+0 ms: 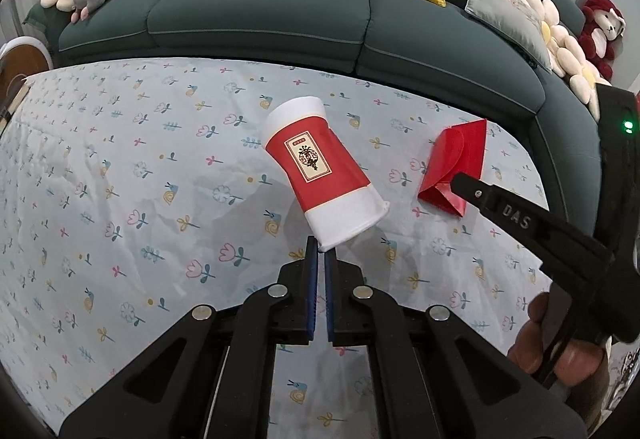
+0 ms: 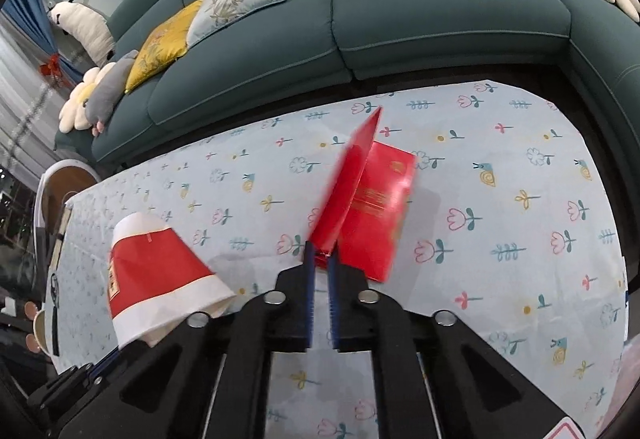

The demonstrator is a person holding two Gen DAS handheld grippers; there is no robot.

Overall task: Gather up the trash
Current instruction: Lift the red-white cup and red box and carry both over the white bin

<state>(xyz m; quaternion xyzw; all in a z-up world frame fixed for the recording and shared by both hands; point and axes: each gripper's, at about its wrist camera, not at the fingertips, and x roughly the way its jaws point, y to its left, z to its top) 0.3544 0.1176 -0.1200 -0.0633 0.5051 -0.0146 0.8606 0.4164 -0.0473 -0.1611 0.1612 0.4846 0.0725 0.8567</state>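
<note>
Left gripper (image 1: 321,253) pinches the red-and-white cup's (image 1: 320,175) rim at twelve o'clock, above the table (image 1: 120,179). Right gripper (image 2: 321,253) clamps the red box's (image 2: 370,215) flap; only the left view reads "DAS".

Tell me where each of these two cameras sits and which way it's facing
Left wrist: on the left gripper, looking down at the tablecloth toward the sofa; shut on the paper cup; right gripper and fingers in view.
Right wrist: on the right gripper, same direction, clamping the red box.
Shared: cup, box, tablecloth, sofa.
</note>
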